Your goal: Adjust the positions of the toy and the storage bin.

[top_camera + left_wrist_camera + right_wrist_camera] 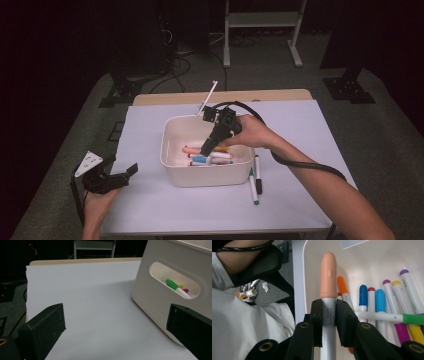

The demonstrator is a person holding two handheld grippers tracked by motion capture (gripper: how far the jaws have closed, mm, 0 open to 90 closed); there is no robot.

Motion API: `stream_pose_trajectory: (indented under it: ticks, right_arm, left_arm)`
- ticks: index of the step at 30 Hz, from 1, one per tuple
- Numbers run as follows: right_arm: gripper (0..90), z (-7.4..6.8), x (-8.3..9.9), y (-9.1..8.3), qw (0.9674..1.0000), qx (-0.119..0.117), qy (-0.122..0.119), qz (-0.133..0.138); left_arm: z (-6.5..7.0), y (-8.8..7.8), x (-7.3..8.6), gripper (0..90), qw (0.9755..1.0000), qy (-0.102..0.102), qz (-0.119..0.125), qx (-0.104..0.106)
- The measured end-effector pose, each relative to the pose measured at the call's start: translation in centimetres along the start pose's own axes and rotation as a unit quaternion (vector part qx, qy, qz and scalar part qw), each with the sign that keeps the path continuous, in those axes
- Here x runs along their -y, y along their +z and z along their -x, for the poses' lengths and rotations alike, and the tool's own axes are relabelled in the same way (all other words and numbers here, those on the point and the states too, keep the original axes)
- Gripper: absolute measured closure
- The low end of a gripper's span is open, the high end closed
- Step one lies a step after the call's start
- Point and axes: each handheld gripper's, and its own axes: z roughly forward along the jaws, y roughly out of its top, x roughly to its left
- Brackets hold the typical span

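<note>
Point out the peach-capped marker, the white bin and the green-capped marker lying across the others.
peach-capped marker [328, 275], right gripper view, on its cap.
white bin [210, 176], high view, on its near wall.
green-capped marker [413, 319], right gripper view, on its green cap.

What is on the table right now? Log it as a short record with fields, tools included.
surface: table under a pale sheet
bin: white bin near the middle, with a handle slot in its side
in bin: markers with blue, red, purple, yellow, orange and green caps
right tool: right tool over the bin, shut on a peach-capped marker
left tool: left tool open, nothing between its jaws, beside the bin
outside bin: two markers at its right; a white pen behind it
</note>
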Motion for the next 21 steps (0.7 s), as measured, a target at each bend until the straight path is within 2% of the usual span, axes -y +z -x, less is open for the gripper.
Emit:
stream_pose_trajectory:
  ticks: [8,9,10,13,17,21]
  right_arm:
    - [74.9,0.2,-0.6,1.6,0.9997,0.007,0.005,-0.022]
    - [73.8,0.2,-0.7,1.9,0.9996,0.012,0.006,-0.025]
    - [67.5,0.2,-0.7,2.2,0.9994,0.016,0.008,-0.029]
    - [66.4,0.5,-0.7,2.9,0.9989,0.023,0.009,-0.038]
    - [66.6,0.3,-0.5,2.6,0.9992,0.026,0.012,-0.029]
    - [66.7,0.0,0.2,1.3,0.9993,0.032,0.011,-0.014]
  left_arm:
    - [-0.1,-0.1,0.0,0.7,1.0,0.0,0.001,-0.001]
    - [0.0,-0.1,0.0,0.7,1.0,0.0,0.001,-0.001]
    - [0.0,-0.1,0.0,0.7,1.0,0.002,0.001,-0.001]
    - [0.0,-0.3,-0.1,0.7,1.0,0.001,0.003,-0.002]
    - [-0.1,-0.2,0.0,0.7,1.0,0.002,0.002,-0.002]
    - [0.1,-0.1,-0.1,0.7,1.0,0.001,0.003,0.0]
